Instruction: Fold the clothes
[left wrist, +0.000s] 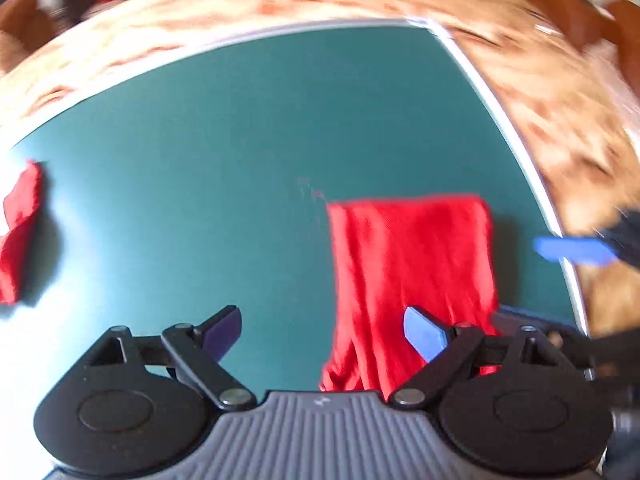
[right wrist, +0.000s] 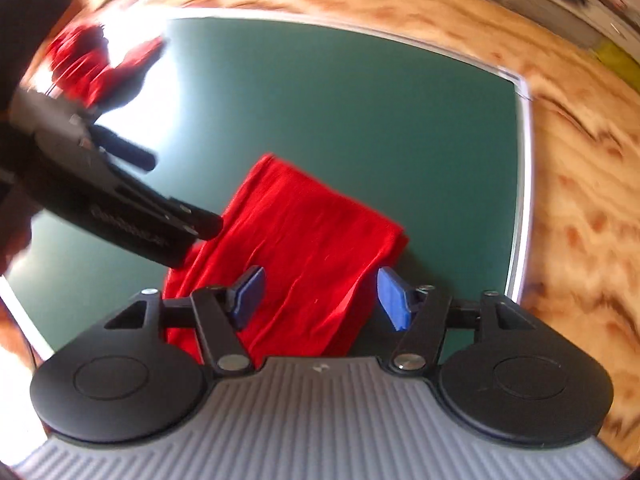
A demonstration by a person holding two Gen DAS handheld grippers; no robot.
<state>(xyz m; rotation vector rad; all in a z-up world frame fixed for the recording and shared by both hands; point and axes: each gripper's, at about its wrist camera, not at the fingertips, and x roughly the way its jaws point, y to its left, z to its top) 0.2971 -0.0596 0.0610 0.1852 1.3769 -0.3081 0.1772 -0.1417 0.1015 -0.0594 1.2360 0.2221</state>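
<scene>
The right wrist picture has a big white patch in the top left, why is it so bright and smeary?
Right wrist view: glare bleaches the green mat white at top left, and motion blur smears the crumpled red cloth there. Left wrist view: the wood floor streaks with blur, while the folded red cloth casts a shadow; fisheye bends the mat's edges.

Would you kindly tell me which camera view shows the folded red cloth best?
The right wrist view: the folded red cloth lies whole on the green mat, its layered edge visible, between the open right gripper fingers. The left wrist view shows it off to the right, blurrier, partly behind a finger.
</scene>
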